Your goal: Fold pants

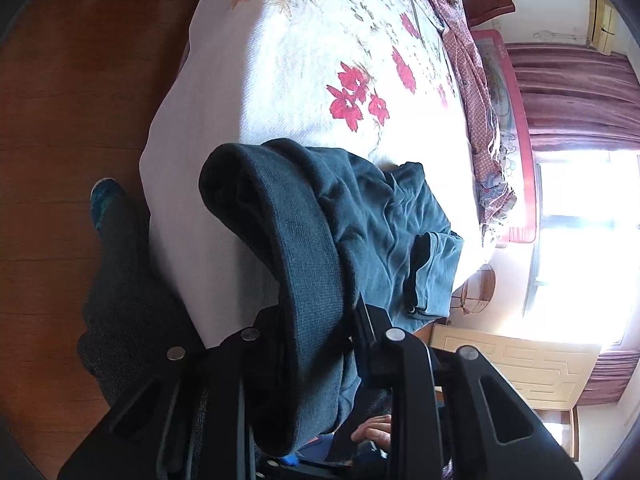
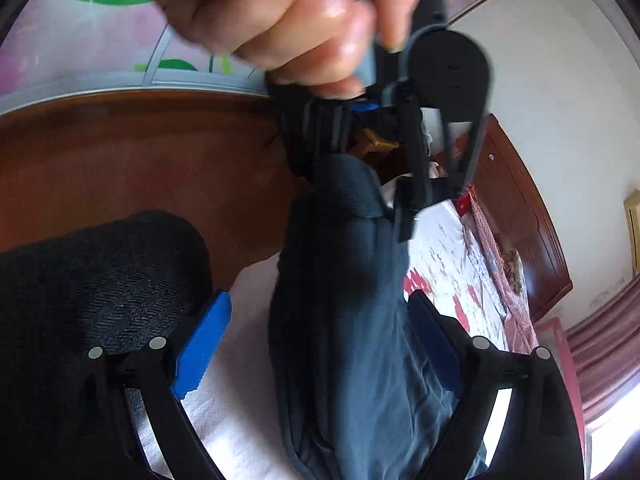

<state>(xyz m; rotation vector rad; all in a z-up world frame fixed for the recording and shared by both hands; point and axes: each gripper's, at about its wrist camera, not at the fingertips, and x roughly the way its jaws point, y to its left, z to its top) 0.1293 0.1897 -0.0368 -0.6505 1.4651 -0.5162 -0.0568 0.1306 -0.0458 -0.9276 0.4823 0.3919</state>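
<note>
Dark teal pants [image 1: 376, 216] lie crumpled near the bed's corner, one ribbed waistband or cuff end [image 1: 288, 248] lifted up. My left gripper [image 1: 316, 344] is shut on that lifted ribbed end. In the right wrist view the same pants [image 2: 352, 340] hang as a long strip between the wide-spread blue pads [image 2: 204, 344] of my right gripper [image 2: 320, 344], which is open. The left gripper [image 2: 360, 152] shows above, held by a hand [image 2: 288, 20] and clamped on the strip's top.
A white bedspread with red flowers [image 1: 320, 60] covers the bed. A pink patterned blanket [image 1: 476, 92] lies along the far side. Wooden floor [image 1: 60, 120] is left of the bed. The person's dark trouser leg [image 1: 132, 280] and shoe stand at the bed's edge.
</note>
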